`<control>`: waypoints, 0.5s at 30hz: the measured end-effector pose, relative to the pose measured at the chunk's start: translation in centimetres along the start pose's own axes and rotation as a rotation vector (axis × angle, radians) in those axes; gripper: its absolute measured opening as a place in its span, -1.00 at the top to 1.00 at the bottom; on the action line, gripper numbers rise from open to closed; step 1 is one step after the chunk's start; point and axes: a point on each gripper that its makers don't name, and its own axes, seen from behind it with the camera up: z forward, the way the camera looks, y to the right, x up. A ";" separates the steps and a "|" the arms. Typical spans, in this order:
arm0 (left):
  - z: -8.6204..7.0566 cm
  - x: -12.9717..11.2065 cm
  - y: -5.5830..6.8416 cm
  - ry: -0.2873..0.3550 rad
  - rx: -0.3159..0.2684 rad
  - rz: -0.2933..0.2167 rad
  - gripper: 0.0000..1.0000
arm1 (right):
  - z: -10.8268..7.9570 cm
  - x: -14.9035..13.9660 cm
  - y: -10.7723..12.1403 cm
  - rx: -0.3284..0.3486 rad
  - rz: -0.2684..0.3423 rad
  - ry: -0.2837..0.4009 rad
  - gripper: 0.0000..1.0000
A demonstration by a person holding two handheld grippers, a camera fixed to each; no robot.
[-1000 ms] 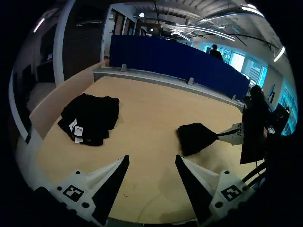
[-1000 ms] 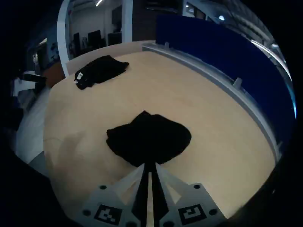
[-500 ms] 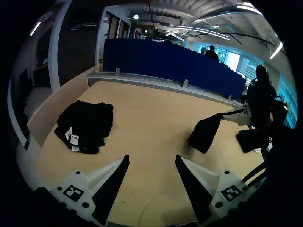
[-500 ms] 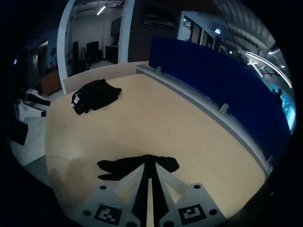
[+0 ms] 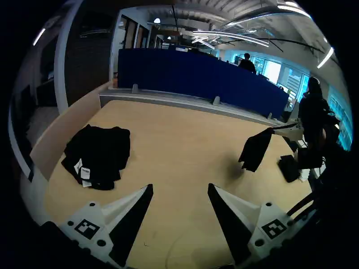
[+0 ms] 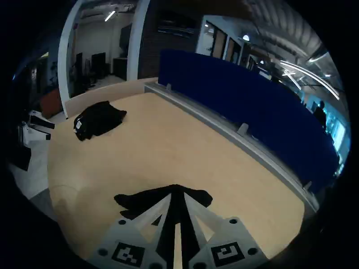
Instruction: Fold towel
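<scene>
Left gripper (image 5: pixel 179 186): you held it low over the near edge of the table, its two fingers spread wide with nothing between them.

Right gripper (image 6: pixel 178 197): you had its fingers pressed together, pinching the black towel (image 6: pixel 134 201) at their tips. In the left gripper view this gripper sat over the right side of the table, well apart from the left one.

Towel: in the right gripper view it bunched out to both sides of the closed fingertips. In the left gripper view the towel (image 5: pixel 255 150) hung down from them in a narrow drape, with a faint shadow on the wood just beside its lower end. You could not tell whether that end touched the table.

Table (image 5: pixel 179 139): light wood with a rounded near edge and a low pale wall along its left side.

Dark object (image 5: pixel 289 167): something small and flat lay by the right edge of the table, below the right gripper. It was too dim to make out.

Pile of cloth (image 5: pixel 96 154): black, loosely heaped, with white tags showing. It lay on the left part of the table near the low wall, well apart from the towel.

Partition (image 5: pixel 197 80): a long blue screen stood on a grey ledge along the far edge of the table.

Person (image 5: pixel 246 62): a dark figure stood beyond the partition, near bright windows.
</scene>
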 end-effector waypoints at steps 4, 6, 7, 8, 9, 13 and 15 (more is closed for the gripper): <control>0.4 0.3 0.2 -0.002 -0.002 0.006 -0.80 | -1.1 -0.5 2.9 -0.035 0.018 -0.001 0.91; 0.5 0.5 0.3 -0.004 -0.004 0.008 -0.80 | -1.7 -0.8 4.3 -0.052 0.026 -0.003 0.91; 0.6 0.6 0.4 -0.005 -0.005 0.009 -0.80 | -2.0 -1.0 5.1 -0.061 0.029 -0.005 0.91; 0.7 0.6 0.5 -0.006 -0.005 0.009 -0.80 | -2.3 -1.2 5.8 -0.069 0.031 -0.008 0.91; 0.8 0.7 0.6 -0.007 -0.007 0.010 -0.80 | -2.6 -1.5 6.5 -0.077 0.033 -0.011 0.91; 1.1 0.9 1.0 -0.011 -0.011 0.011 -0.81 | -4.0 -2.6 9.3 -0.109 0.042 -0.025 0.91; 1.2 1.0 1.2 -0.013 -0.012 0.011 -0.80 | -4.6 -3.2 10.6 -0.123 0.049 -0.030 0.91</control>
